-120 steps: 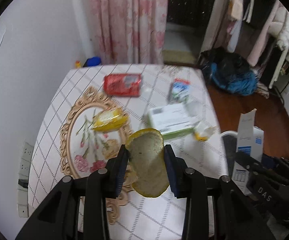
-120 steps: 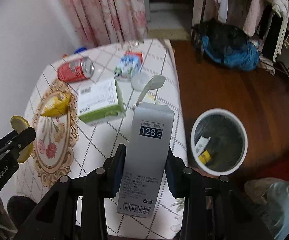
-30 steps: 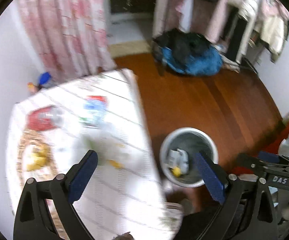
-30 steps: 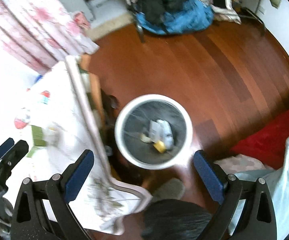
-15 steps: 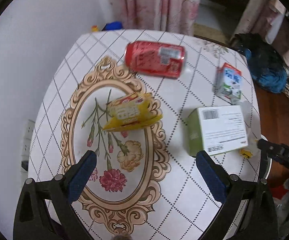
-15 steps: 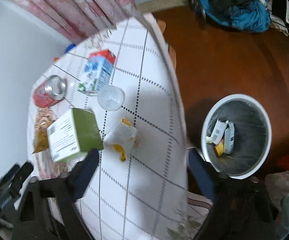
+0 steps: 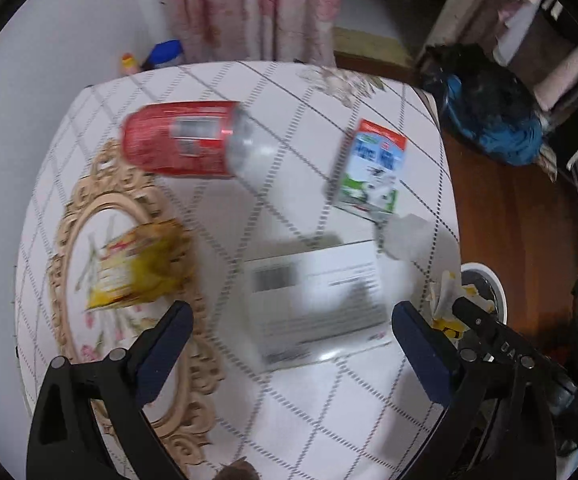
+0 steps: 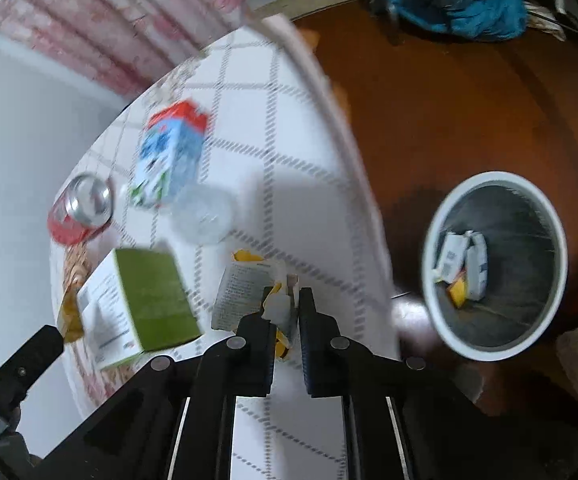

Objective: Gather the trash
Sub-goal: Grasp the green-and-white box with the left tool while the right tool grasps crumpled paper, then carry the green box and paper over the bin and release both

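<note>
A: How many items lie on the white grid-patterned bench [image 7: 297,412]?

B: Six: one red drink can [image 7: 181,145], one blue-and-white milk carton [image 7: 373,168], one clear plastic cup [image 8: 205,216], one green-and-white box [image 8: 145,304], one yellow snack packet [image 7: 137,268], one crumpled yellow-and-white carton [image 8: 249,292]

A: The tools?

B: Left tool [image 7: 289,356] released above the box; right tool [image 8: 287,320] just clenched on the crumpled carton. One white round bin [image 8: 441,336] on the floor

Pink curtain [image 7: 249,8]; blue bundle [image 7: 497,128]
</note>
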Action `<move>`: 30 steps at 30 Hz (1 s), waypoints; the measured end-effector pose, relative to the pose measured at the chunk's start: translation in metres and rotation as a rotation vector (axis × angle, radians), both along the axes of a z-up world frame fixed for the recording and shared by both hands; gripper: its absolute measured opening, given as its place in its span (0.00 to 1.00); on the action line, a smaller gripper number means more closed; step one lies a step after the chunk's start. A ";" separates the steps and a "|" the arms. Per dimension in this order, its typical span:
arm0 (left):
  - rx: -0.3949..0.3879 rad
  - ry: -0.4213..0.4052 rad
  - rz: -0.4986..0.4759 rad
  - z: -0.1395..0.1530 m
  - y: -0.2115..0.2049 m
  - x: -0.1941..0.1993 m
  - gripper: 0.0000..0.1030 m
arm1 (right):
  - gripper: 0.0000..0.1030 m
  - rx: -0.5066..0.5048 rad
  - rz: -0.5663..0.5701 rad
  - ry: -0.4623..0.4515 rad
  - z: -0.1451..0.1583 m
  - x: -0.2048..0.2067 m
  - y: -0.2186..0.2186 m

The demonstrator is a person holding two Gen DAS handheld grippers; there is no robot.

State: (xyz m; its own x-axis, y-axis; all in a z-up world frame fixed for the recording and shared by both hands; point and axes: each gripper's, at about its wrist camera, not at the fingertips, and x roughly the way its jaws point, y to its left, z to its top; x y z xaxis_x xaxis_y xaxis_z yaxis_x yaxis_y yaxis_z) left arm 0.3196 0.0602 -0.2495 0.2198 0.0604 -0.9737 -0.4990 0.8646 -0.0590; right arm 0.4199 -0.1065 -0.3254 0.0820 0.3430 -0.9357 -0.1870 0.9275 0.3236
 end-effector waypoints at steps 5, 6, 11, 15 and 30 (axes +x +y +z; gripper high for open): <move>0.016 0.062 -0.018 -0.023 -0.013 0.018 0.99 | 0.10 -0.022 -0.031 0.004 -0.001 0.013 -0.012; 0.051 0.073 -0.024 -0.025 -0.015 0.020 0.99 | 0.10 -0.023 -0.032 0.006 -0.002 0.014 -0.014; 0.043 0.122 -0.010 -0.043 -0.011 0.025 0.99 | 0.10 -0.029 -0.028 0.012 -0.005 0.014 -0.015; 0.035 0.130 0.012 -0.054 -0.004 0.023 0.96 | 0.10 -0.034 -0.025 0.011 -0.007 0.014 -0.014; 0.121 -0.026 -0.015 -0.006 -0.010 -0.006 0.88 | 0.10 -0.023 -0.012 -0.006 0.001 0.008 -0.015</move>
State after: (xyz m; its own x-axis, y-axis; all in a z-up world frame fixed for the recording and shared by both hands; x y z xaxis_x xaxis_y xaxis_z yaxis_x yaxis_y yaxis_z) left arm 0.3136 0.0504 -0.2556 0.2463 0.1738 -0.9535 -0.4854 0.8736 0.0339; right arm 0.4283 -0.1214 -0.3248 0.0916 0.3203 -0.9429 -0.1773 0.9370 0.3011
